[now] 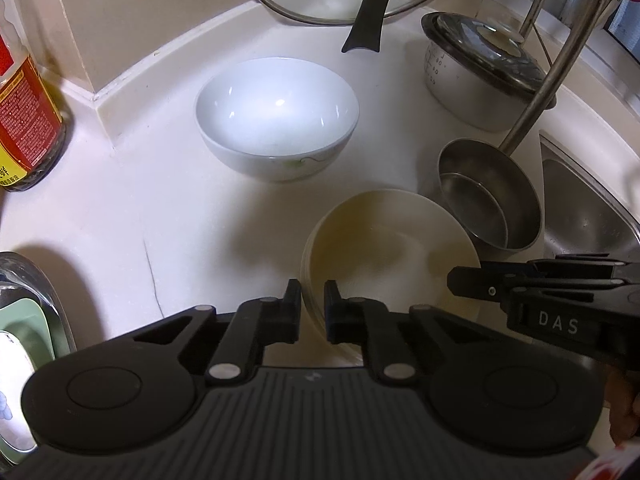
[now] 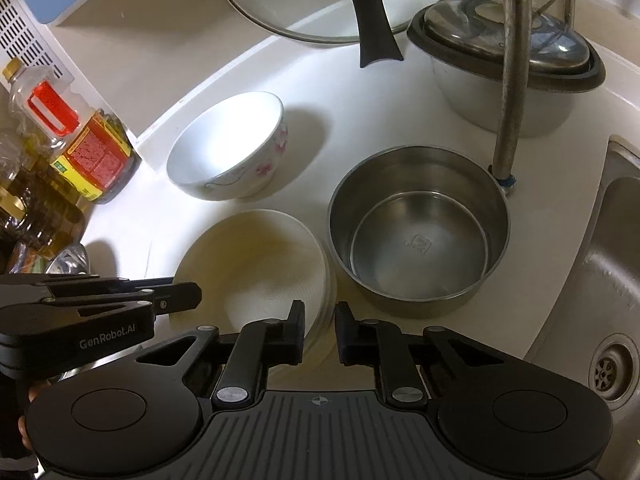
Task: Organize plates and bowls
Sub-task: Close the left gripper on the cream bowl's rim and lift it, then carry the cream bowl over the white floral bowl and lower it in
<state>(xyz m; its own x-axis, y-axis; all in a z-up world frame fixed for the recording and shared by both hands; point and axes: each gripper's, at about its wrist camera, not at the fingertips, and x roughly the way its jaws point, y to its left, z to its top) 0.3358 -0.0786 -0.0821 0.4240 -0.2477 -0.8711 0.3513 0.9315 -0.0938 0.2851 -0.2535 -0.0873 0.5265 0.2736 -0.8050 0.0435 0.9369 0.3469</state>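
White kitchen counter [image 1: 120, 220] beside sink [image 2: 608, 280]. Stack of cream plates [image 1: 392, 248] near front edge. Left gripper [image 1: 312, 312] clamped on stack's left rim; right gripper [image 2: 320, 332] clamped on right rim. White bowl [image 1: 276, 116] farther back. Steel pot [image 2: 420, 224] right of plates. Oil bottle [image 2: 92, 152] far left.

We look down at our right gripper [image 2: 319, 330]. Its two black fingers pinch the near edge of a stack of cream plates [image 2: 256, 264]. Our left gripper [image 2: 188, 298] comes in from the left side and holds the other edge of the same stack. Behind the plates sits a white bowl [image 2: 226, 152] with pink flowers on it. Just to the right of the plates is a shiny metal pot [image 2: 418, 224] with a smaller metal bowl [image 2: 418, 246] inside it. A sink [image 2: 600, 288] is on the far right. Oil bottles [image 2: 88, 136] stand on the left.
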